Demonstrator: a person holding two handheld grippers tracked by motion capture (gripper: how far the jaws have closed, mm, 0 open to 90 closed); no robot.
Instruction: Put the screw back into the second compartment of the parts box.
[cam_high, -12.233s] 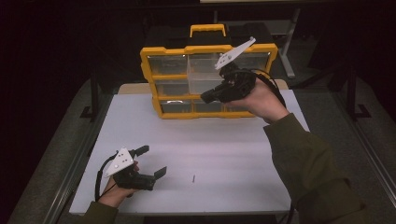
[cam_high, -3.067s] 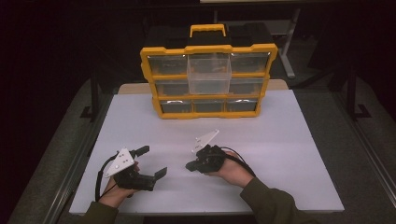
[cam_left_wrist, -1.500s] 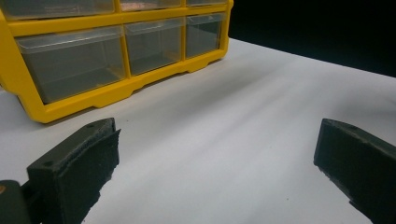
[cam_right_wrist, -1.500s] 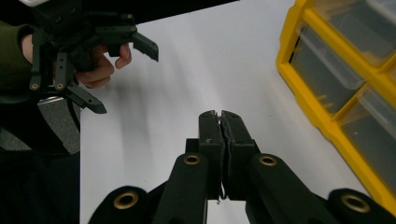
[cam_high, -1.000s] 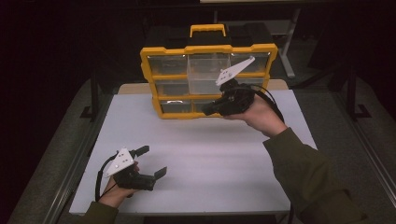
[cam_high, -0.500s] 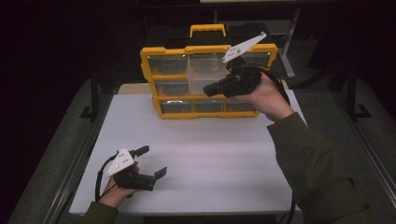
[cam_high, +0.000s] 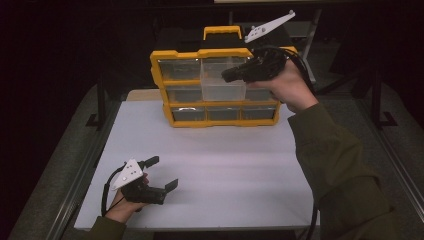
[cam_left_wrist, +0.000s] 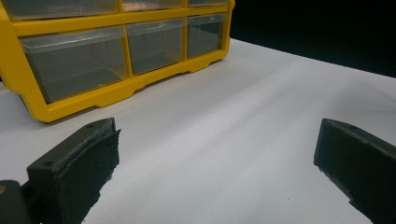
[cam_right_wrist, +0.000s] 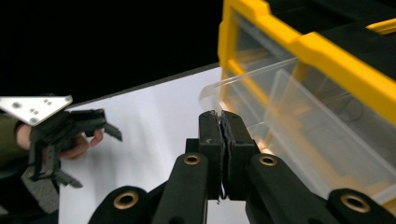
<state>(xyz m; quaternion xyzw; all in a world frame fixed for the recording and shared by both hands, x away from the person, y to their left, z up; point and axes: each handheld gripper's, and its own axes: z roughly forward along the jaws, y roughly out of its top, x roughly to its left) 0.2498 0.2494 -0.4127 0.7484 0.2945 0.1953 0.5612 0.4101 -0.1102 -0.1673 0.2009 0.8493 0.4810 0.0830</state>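
Observation:
A yellow organizer with clear drawers stands at the back of the white table. Its top middle drawer is pulled out toward me. My right gripper hovers just above that drawer's open top, pointing left, with its jaws shut and nothing between them. In the right gripper view the shut tips sit beside the clear drawer. My left gripper rests low at the table's front left, open and empty. Its jaws face the organizer's bottom row.
The table's edges drop off to a dark floor on all sides, with metal rails at left and right. A black handle recess and a yellow handle top the organizer. The right gripper's cable trails over the wrist.
The right hand has lifted its shut gripper from in front of the organizer's middle rows up to the top row, above the pulled-out drawer. The left gripper has stayed put.

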